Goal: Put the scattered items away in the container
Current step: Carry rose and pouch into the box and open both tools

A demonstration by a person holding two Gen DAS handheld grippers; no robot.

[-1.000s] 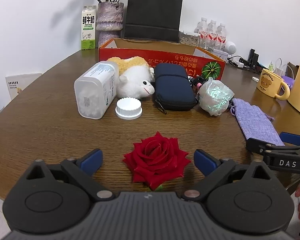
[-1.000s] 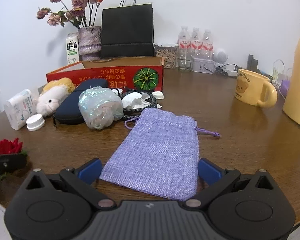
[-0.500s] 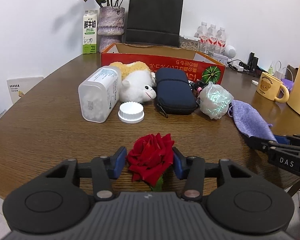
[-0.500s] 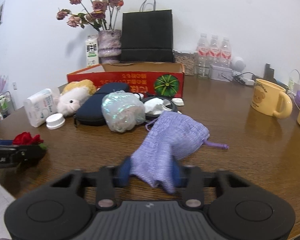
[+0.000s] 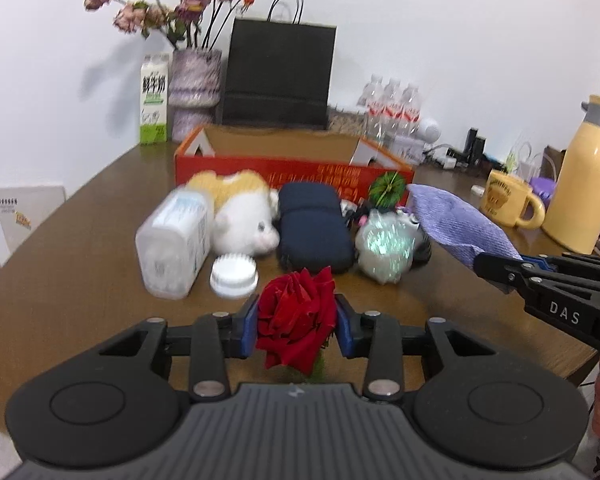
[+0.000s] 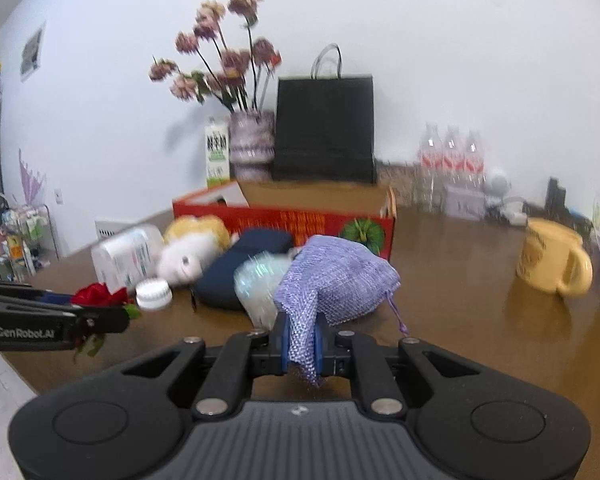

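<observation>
Left gripper (image 5: pixel 296 326): jaws have just been closing, blue pads now clamped on the red rose (image 5: pixel 296 316), clear of the table (image 5: pixel 60 264). Right gripper (image 6: pixel 302 346): jaws pinched tight on a corner of the purple pouch (image 6: pixel 340 280), which hangs off the tabletop. From the rose, white cap (image 5: pixel 234 276) at 10 o'clock, navy case (image 5: pixel 314 226) at 12 o'clock. Red box (image 5: pixel 292 174) stands at 12 o'clock, behind the clutter.

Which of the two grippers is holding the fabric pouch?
The right gripper: its pads pinch the purple pouch, while the left gripper grips the red rose.
</observation>
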